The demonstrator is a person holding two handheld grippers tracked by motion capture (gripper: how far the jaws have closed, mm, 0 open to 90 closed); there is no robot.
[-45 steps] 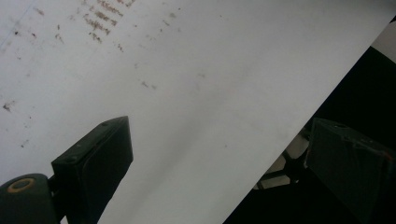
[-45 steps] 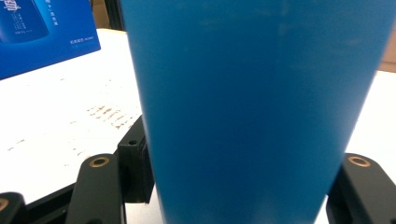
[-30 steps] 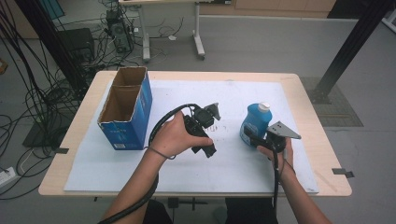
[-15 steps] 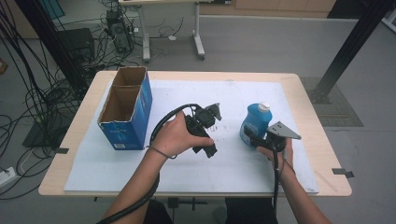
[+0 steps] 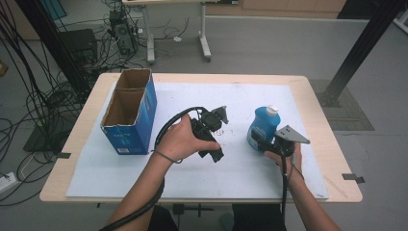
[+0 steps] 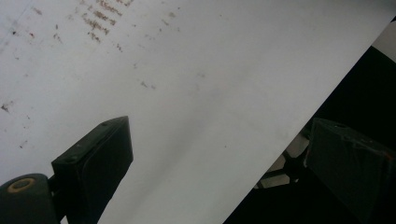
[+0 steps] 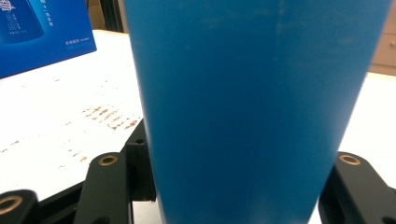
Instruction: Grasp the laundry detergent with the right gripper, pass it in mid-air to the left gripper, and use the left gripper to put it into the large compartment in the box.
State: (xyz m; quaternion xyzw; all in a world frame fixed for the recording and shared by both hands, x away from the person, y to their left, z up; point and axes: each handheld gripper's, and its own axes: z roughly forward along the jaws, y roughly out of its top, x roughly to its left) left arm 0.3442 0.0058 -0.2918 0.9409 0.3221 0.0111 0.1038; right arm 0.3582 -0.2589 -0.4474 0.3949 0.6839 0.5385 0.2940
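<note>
Grey-floored lab, cable clutter at the back, pale wooden counter (image 5: 317, 101) with a white sheet (image 5: 202, 178) laid over it. Blue bottle (image 5: 262, 126) with a white cap stands upright on the sheet, right of centre, just ahead of the person's right hand. Right gripper (image 5: 261, 141) has its jaws closed on the bottle's lower body; in the right gripper view the blue bottle wall (image 7: 252, 107) sits between both black jaws, which press against its sides. Compared with the earlier pictures nothing has shifted: bottle in the same spot, same upright pose, both hands parked. Grip looks settled, not mid-squeeze. My read: grasp is done and the lift has not begun, bottle base looks to be on the sheet.

Left gripper (image 5: 215, 126) sits mid-counter in the left hand (image 5: 180, 140), well apart from the bottle. In the left gripper view its jaws stand wide over bare white sheet, nothing between them.

Open-topped blue cardboard box (image 5: 129, 113) stands at the counter's left, two compartments showing, both apparently empty. Likely destination for the bottle, though that is a guess. If so, the carry has to cross past the left hand, so that is the thing to watch.
</note>
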